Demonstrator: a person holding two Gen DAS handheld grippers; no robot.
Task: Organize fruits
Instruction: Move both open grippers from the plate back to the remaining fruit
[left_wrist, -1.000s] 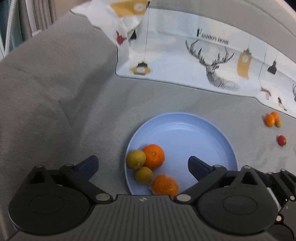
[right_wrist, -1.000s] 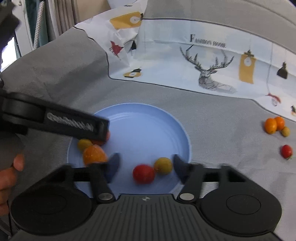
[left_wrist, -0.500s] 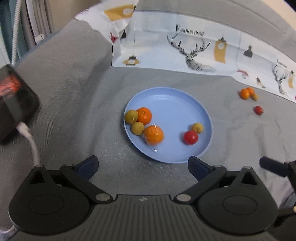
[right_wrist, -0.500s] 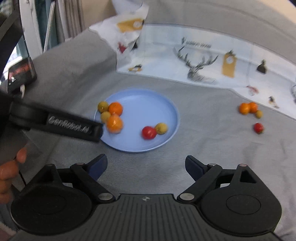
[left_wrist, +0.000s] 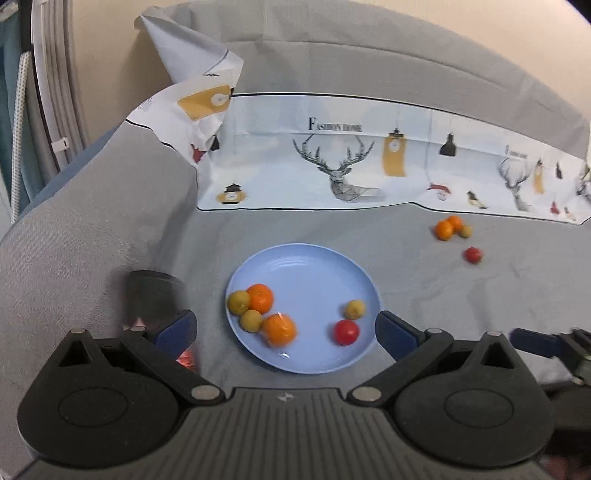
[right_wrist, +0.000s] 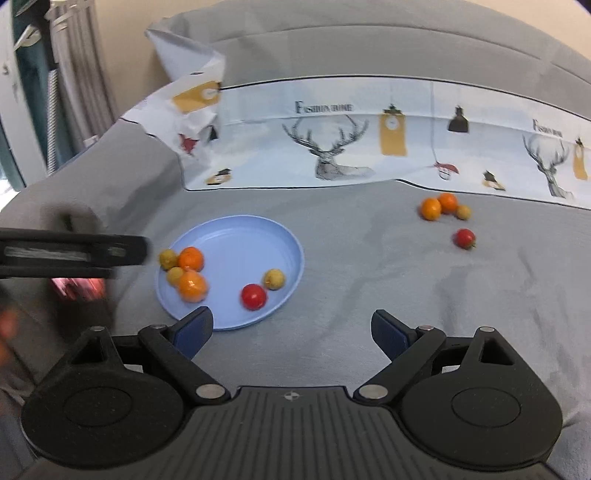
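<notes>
**Inspector:** Now, the plate. Report its position and contents.

**Assistant:** The blue plate lies flat on the grey cloth, in front of a printed sheet with deer drawings. Six fruits sit in it. At its left edge is a touching cluster: two oranges and two yellow-green fruits. The nearer orange looks wrapped in clear film, though blur makes that uncertain. Toward the right side a red tomato lies just beside a small yellow fruit.

**Inspector:** Anything outside the plate?

**Assistant:** Four pieces, well apart from it on the cloth to the right. Two oranges and a small yellow fruit touch one another near the sheet's edge. A second red tomato lies alone, just nearer than that group.

**Inspector:** Tongs?

**Assistant:** The left gripper has its fingers spread wide with nothing between the pads; it is held above the near rim of the plate. The right gripper is likewise spread and empty, above bare cloth just right of the plate. From the right wrist view, the left tool appears as a blurred dark bar at the plate's left.

**Inspector:** Other items?

**Assistant:** A dark object rests on the cloth left of the plate, too blurred to identify. Curtains hang at far left.
</notes>
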